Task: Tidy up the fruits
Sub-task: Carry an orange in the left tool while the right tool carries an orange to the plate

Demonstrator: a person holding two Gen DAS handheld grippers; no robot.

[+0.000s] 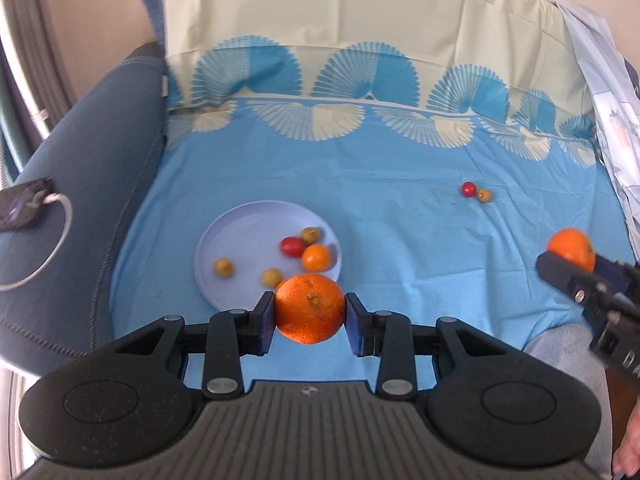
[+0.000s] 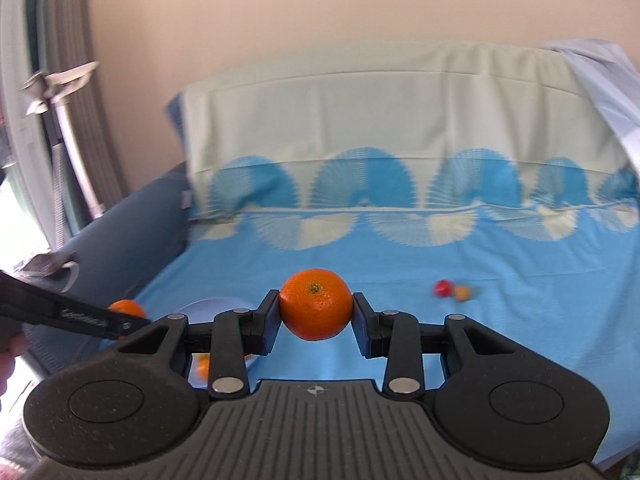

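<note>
My left gripper (image 1: 310, 314) is shut on an orange (image 1: 310, 308), held in the air just in front of a pale lilac plate (image 1: 236, 236). On the plate lie several small fruits: a red one (image 1: 292, 246), a small orange one (image 1: 316, 258) and yellowish ones (image 1: 223, 267). My right gripper (image 2: 316, 312) is shut on a second orange (image 2: 316, 304), also seen at the right edge of the left wrist view as the orange (image 1: 571, 249). On the blue sheet lie a red small fruit (image 1: 468, 189) and a yellow-orange small fruit (image 1: 484, 195), side by side.
The blue patterned sheet (image 1: 400, 240) covers a sofa seat and backrest. A dark blue armrest (image 1: 88, 184) at the left carries a dark device with a white cable (image 1: 24, 204). A pale cloth (image 1: 612, 120) hangs at the right. A person's hand (image 2: 8, 360) shows at the left edge.
</note>
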